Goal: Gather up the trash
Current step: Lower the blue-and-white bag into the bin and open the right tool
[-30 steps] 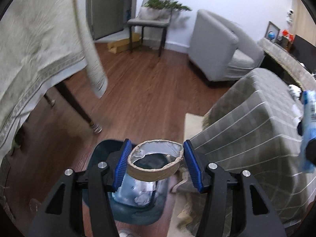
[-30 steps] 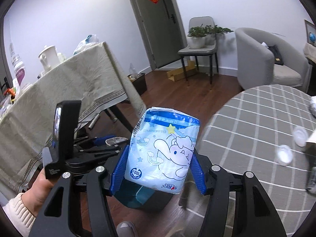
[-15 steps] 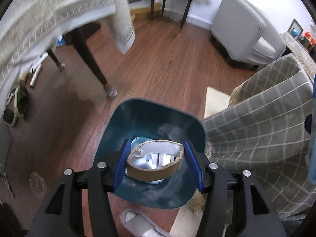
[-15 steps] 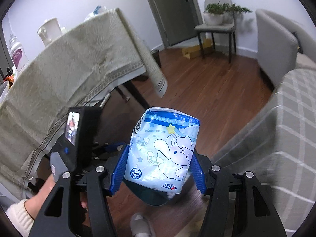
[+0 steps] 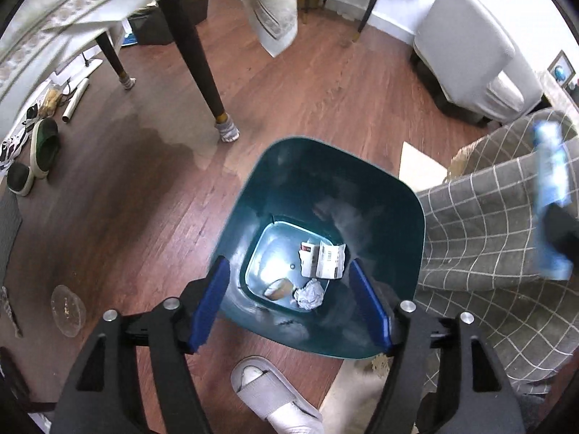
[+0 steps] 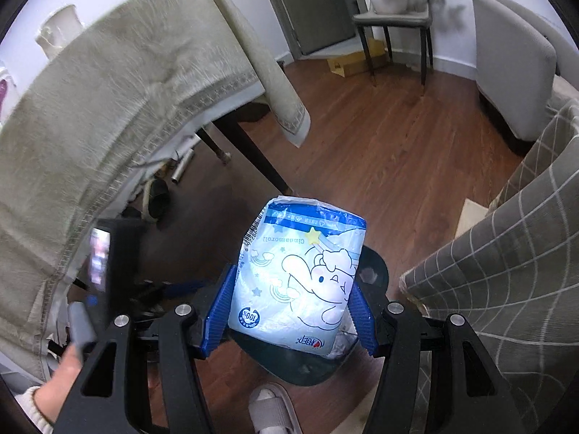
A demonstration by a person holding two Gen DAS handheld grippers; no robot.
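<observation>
— Wooden floor point(image 5: 307, 83) below you, teal bin point(image 5: 405, 199) holding a box, a crumpled wad and a cardboard ring. Your left gripper point(image 5: 289, 300)?

— Jaws opening, nothing between them.

— What's left?

— Your right gripper point(image 6: 289, 311) pinches the blue wipes pack point(image 6: 300, 278) above the bin; drop it.

Teal bin point(image 5: 327, 195) holds scraps; blue-white packet point(image 6: 300, 275) upright above.

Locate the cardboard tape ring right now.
In the left wrist view the cardboard tape ring lies at the bottom of the teal trash bin, left of a crumpled paper ball and below a small white carton.
</observation>
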